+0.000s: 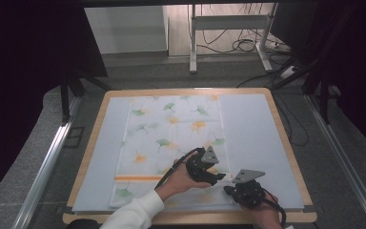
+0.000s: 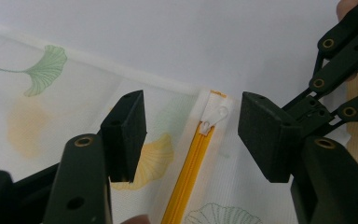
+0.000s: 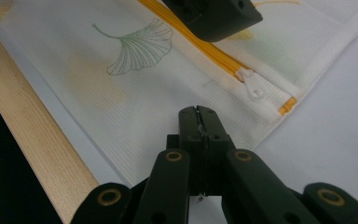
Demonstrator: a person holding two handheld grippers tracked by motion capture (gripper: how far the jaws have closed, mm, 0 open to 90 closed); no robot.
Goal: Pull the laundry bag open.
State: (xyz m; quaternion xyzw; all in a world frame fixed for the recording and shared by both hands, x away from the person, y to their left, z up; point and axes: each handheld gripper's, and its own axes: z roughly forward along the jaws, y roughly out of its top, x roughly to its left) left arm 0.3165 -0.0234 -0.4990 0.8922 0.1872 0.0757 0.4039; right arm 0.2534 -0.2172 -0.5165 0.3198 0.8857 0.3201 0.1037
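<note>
A white mesh pouch (image 1: pixel 171 138) printed with ginkgo leaves lies flat on the mat. An orange zipper (image 1: pixel 138 178) crosses its near end. In the left gripper view my left gripper (image 2: pixel 191 135) is open, one jaw on each side of the zipper's white pull (image 2: pixel 214 116), which neither pad touches. The high view has this gripper (image 1: pixel 219 177) at the pouch's near right corner. My right gripper (image 3: pixel 198 114) is shut, its tips on the cloth just short of the pull (image 3: pixel 254 88). I cannot tell whether cloth is caught between them. In the high view it (image 1: pixel 228 191) sits right beside the left one.
A pale blue mat (image 1: pixel 257 133) covers the wooden table (image 1: pixel 286 143), and its wooden front edge (image 3: pixel 32 140) runs close by the right gripper. A white desk frame (image 1: pixel 228 33) and cables stand on the floor beyond the table.
</note>
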